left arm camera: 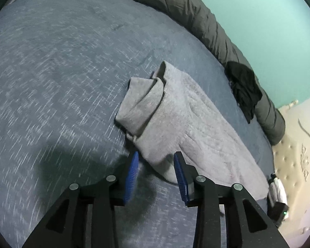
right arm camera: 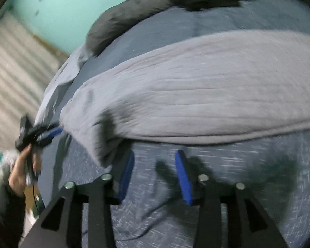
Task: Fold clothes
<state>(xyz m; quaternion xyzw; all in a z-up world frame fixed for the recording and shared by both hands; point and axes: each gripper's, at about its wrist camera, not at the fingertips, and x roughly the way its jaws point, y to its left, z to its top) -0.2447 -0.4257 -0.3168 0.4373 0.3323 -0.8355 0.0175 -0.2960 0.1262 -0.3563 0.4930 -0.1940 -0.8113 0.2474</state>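
Left wrist view: grey garment (left arm camera: 175, 111) lies on the bed (left arm camera: 62, 72), long strip w/ one end doubled back into a loose flap at its far-left end. Left gripper (left arm camera: 156, 165) hangs over the near end, jaws apart, pads clear of the cloth, a bit of hem between them but not pinched — released. Right wrist view, blurred: same garment (right arm camera: 196, 86) stretched across the bed (right arm camera: 217, 196), edge just ahead of the right gripper (right arm camera: 154, 163), which is also spread open w/ only bedsheet between the pads, holding nothing. Progress, my guess: lengthwise fold done, one end turned in; still needs another fold or two into a compact stack, plus the black item (left arm camera: 243, 88) on the dark rolled duvet (left arm camera: 196, 16) by the wall looks untouched. Diffs btwn views: left shows the folded flap and the padded headboard (left arm camera: 295, 144); right doesn't show the flap but does show the person's left hand (right arm camera: 20, 171) on the other tool at the bed's edge, and the floor (right arm camera: 12, 66) beyond.
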